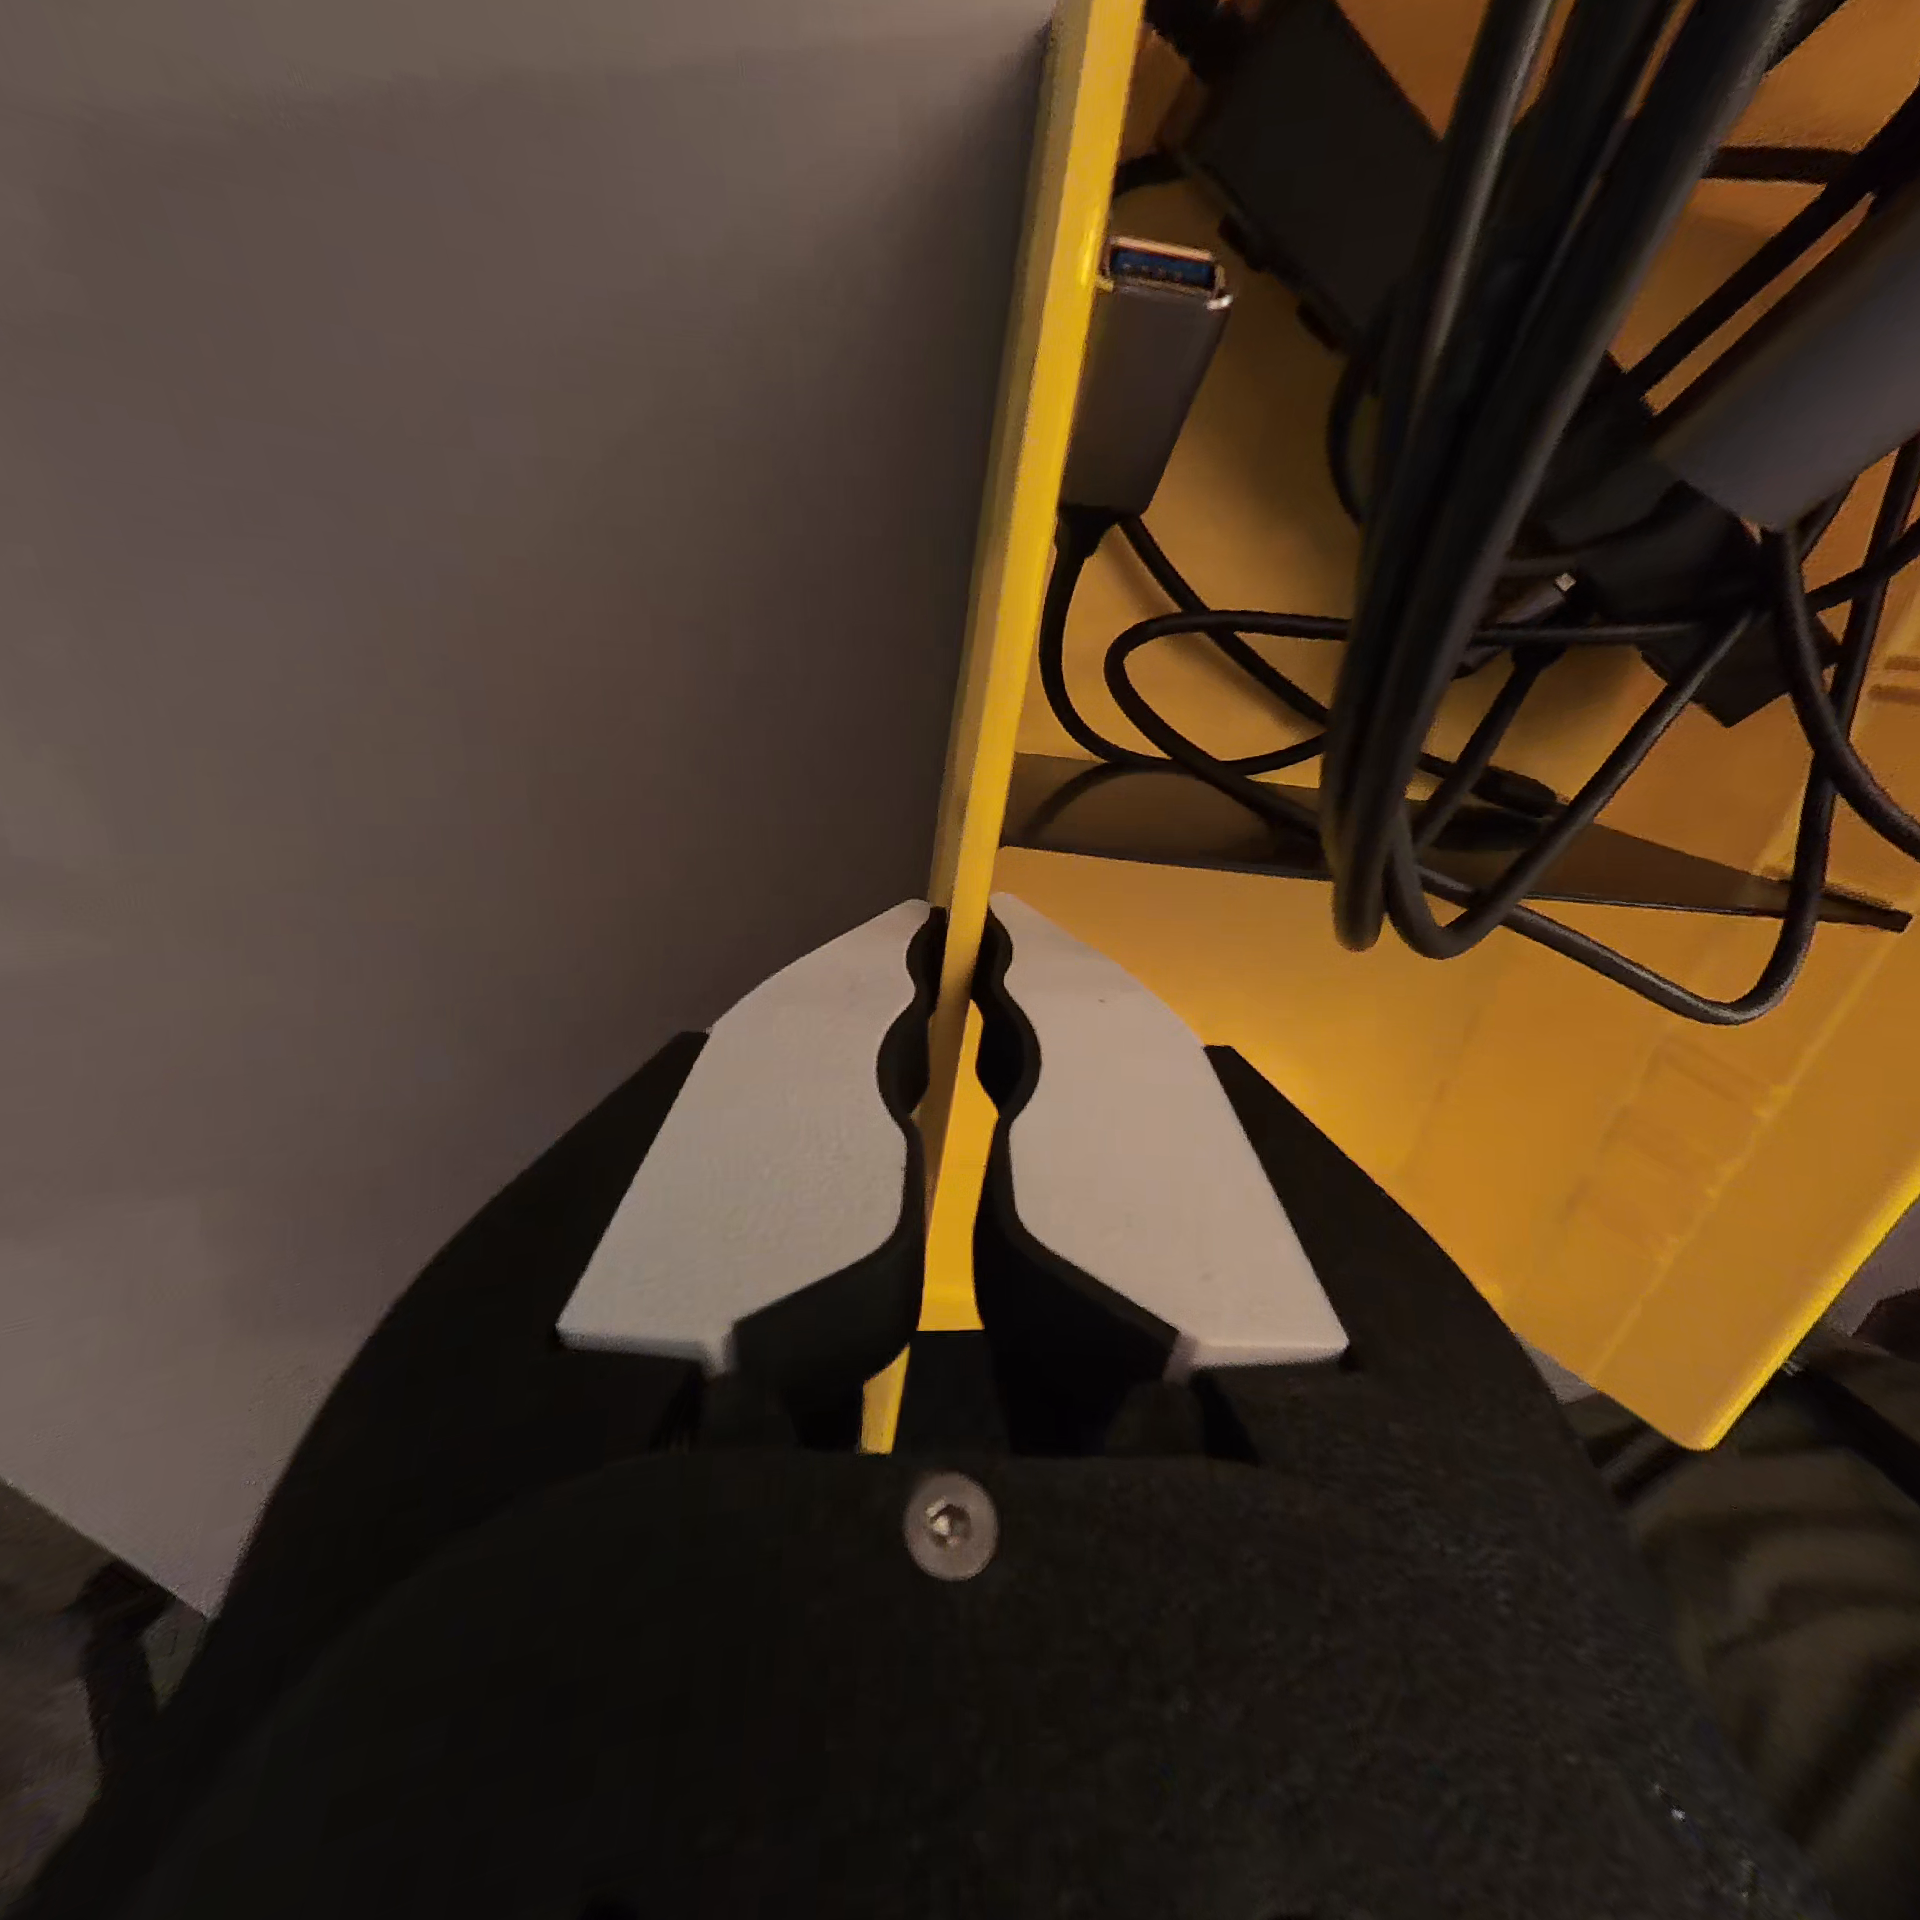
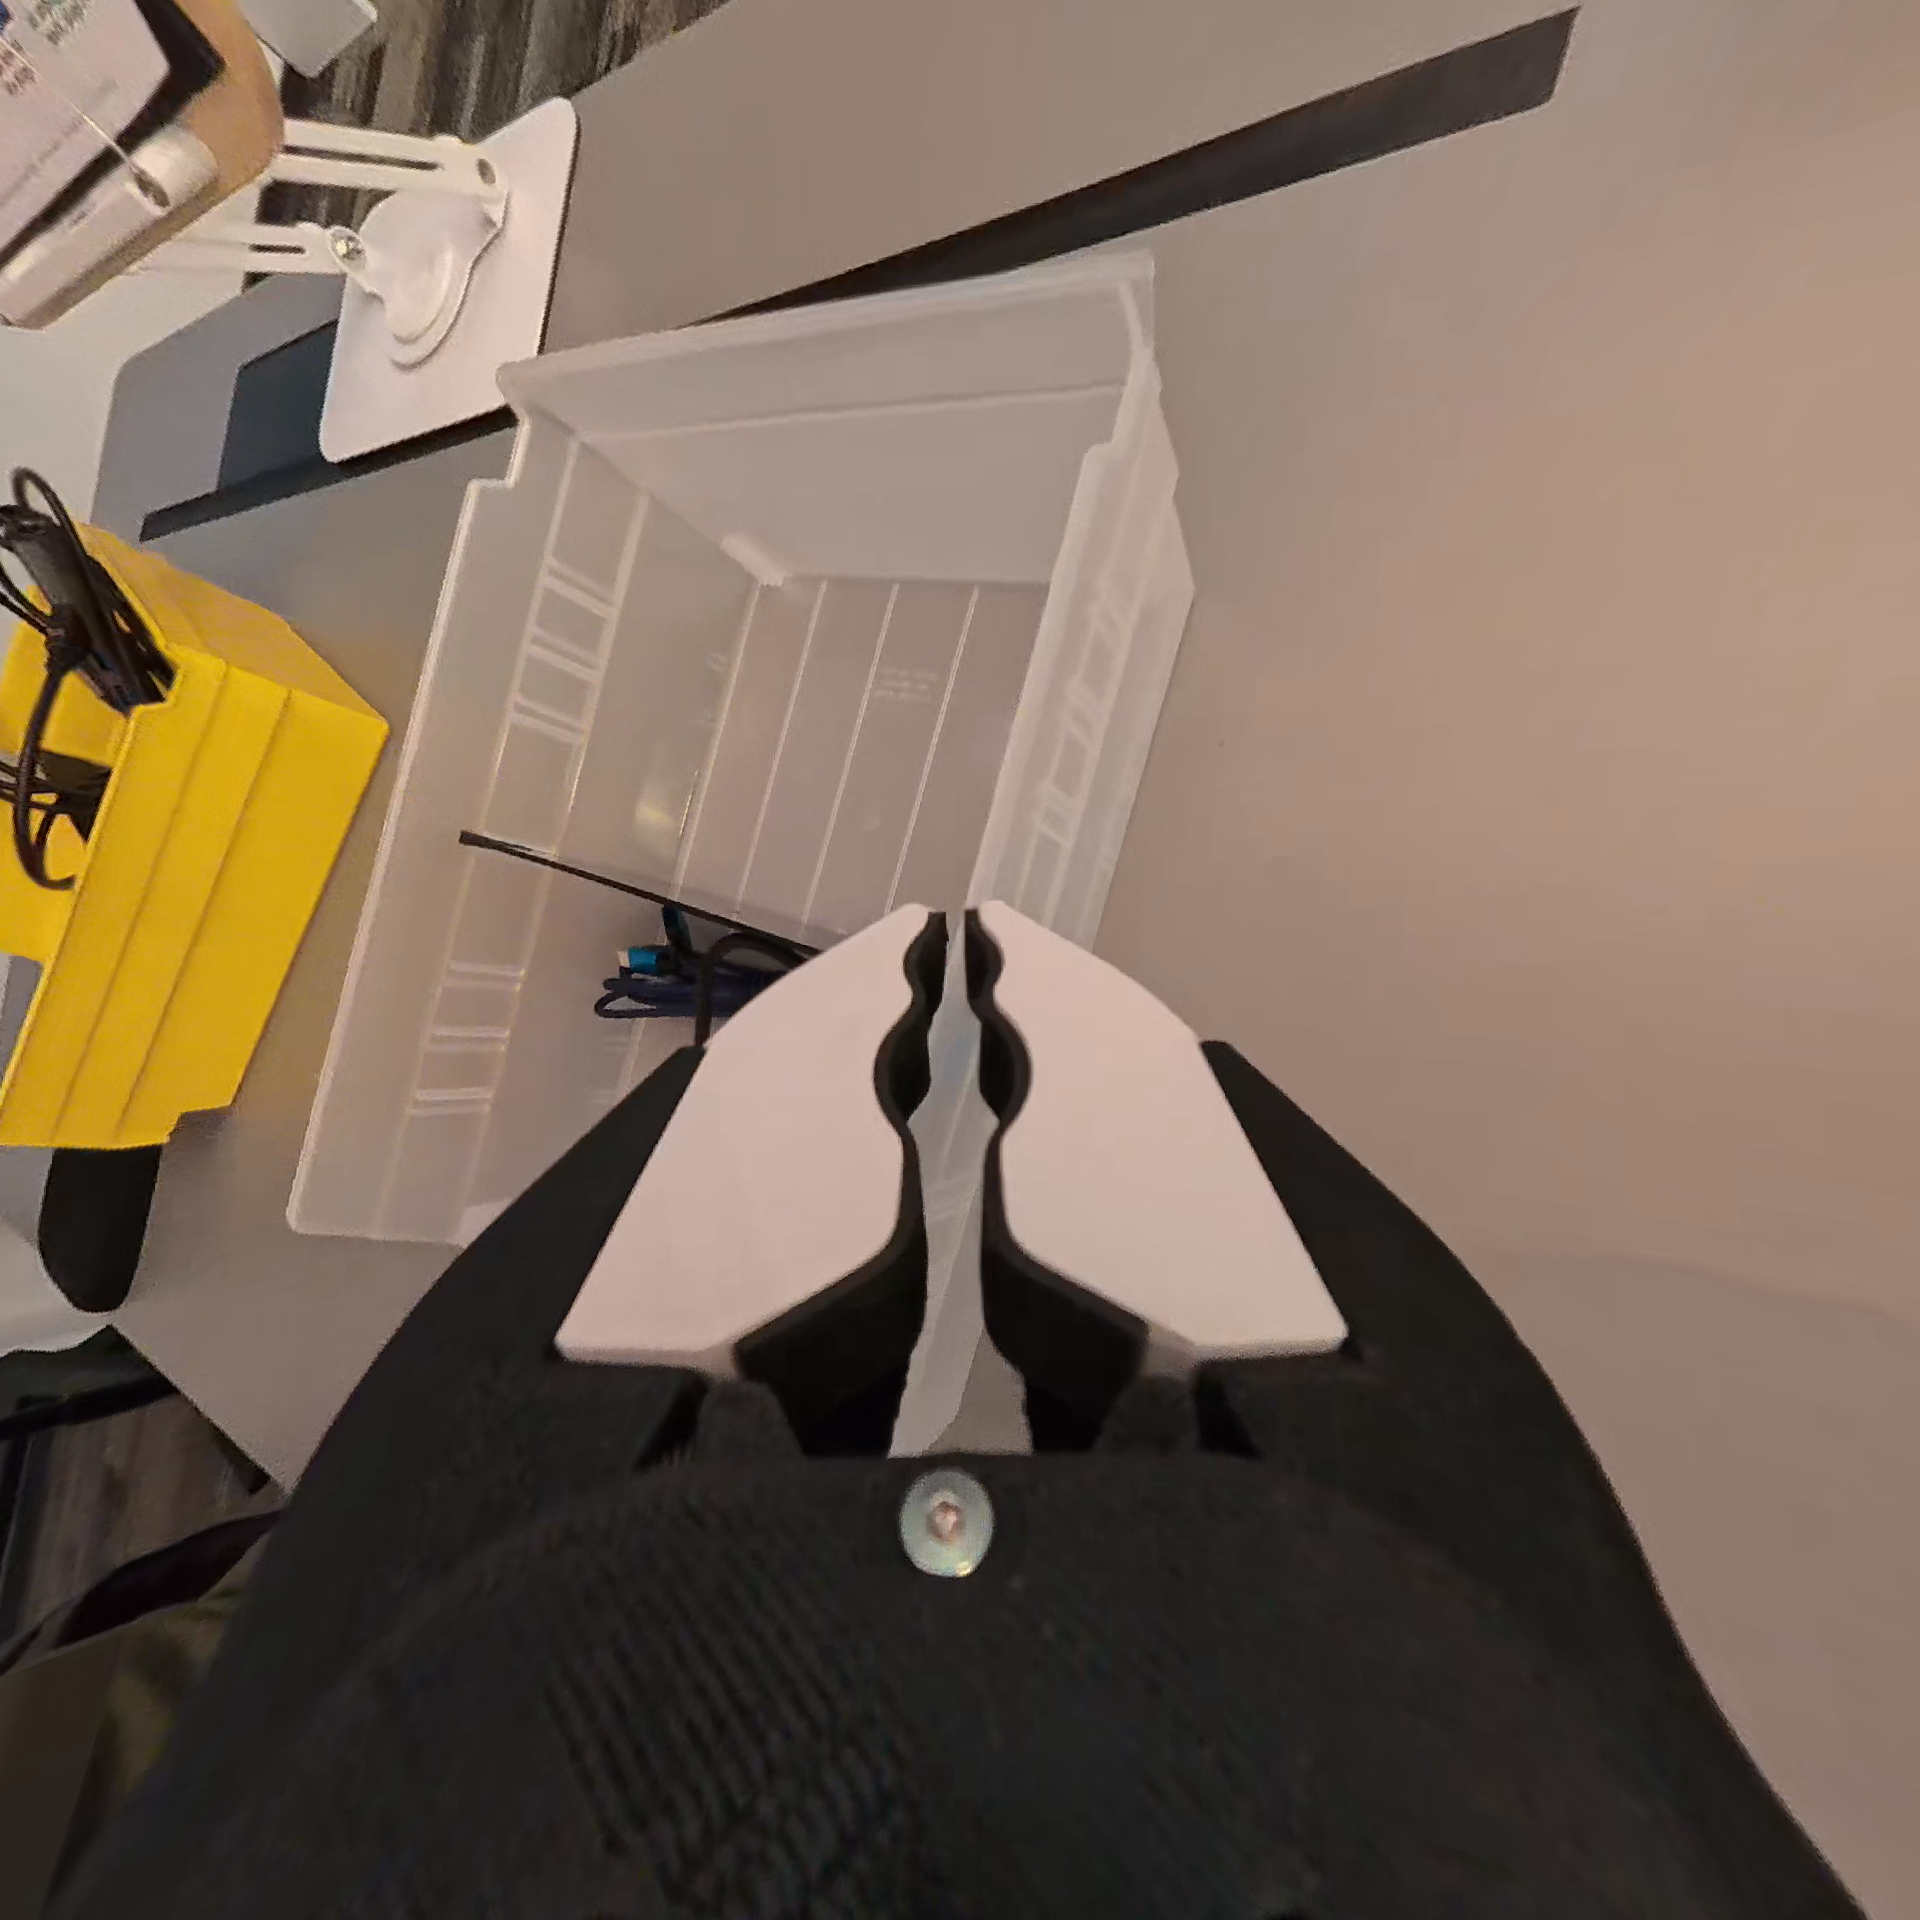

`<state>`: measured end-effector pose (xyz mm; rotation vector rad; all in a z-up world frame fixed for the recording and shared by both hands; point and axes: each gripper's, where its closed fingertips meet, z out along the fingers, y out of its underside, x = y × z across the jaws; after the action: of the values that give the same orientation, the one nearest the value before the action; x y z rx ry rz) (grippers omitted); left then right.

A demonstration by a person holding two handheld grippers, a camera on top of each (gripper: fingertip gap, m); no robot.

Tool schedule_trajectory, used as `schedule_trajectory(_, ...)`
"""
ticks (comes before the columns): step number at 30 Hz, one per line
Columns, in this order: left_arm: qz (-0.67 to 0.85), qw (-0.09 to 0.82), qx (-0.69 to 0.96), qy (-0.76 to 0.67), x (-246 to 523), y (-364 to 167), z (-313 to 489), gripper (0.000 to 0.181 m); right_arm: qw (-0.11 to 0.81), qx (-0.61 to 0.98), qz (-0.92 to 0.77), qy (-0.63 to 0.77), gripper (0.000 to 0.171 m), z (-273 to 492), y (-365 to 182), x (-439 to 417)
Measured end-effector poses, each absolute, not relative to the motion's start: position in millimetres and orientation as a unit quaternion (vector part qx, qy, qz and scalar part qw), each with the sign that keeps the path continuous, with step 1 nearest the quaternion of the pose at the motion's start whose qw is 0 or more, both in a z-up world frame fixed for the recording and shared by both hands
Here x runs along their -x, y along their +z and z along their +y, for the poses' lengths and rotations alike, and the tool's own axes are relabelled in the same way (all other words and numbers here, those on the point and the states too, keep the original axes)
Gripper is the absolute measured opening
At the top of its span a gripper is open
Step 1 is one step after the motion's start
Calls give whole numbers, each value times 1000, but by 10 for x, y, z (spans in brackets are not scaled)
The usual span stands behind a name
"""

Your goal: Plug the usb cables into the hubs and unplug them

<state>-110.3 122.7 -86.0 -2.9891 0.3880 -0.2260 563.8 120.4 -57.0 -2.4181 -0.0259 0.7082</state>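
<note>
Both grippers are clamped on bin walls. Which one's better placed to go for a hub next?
Left, probably. The left gripper grips the yellow bin holding the hubs; the right gripper holds the clear bin.

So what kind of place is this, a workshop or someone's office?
Probably an office or lab desk set up for practice. A plain grey tabletop holds a yellow bin full of black cables, a clear plastic bin, and a white stand base by carpeted floor.
</note>
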Motion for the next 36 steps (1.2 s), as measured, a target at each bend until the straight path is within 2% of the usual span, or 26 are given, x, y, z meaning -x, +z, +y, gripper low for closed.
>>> schedule_trajectory(6, 58, 82, 991, -87, 1531, -856, 1164, 3, 331, 912, 1, 244, 23, 1146, -434, -5730)
schedule_trajectory(9, 13, 101, 990, -94, 1756, -854, 1153, 3, 297, 922, 4, 248, 32, 1093, -545, -5685)
schedule_trajectory(12, -19, 121, 988, -97, 1958, -856, 1138, 3, 250, 935, -5, 252, 32, 1077, -719, -5579)
schedule_trajectory(18, -56, 128, 983, -122, 2111, -854, 1045, 5, 184, 950, -9, 253, 16, 920, -892, -5506)
schedule_trajectory(21, -55, 135, 982, -121, 2116, -857, 1034, 5, 141, 956, -19, 256, 23, 836, -1017, -5445)
schedule_trajectory(36, -80, 159, 972, -151, 2124, -864, 1016, 7, 100, 963, -102, 230, 19, 1003, -1016, -4878)
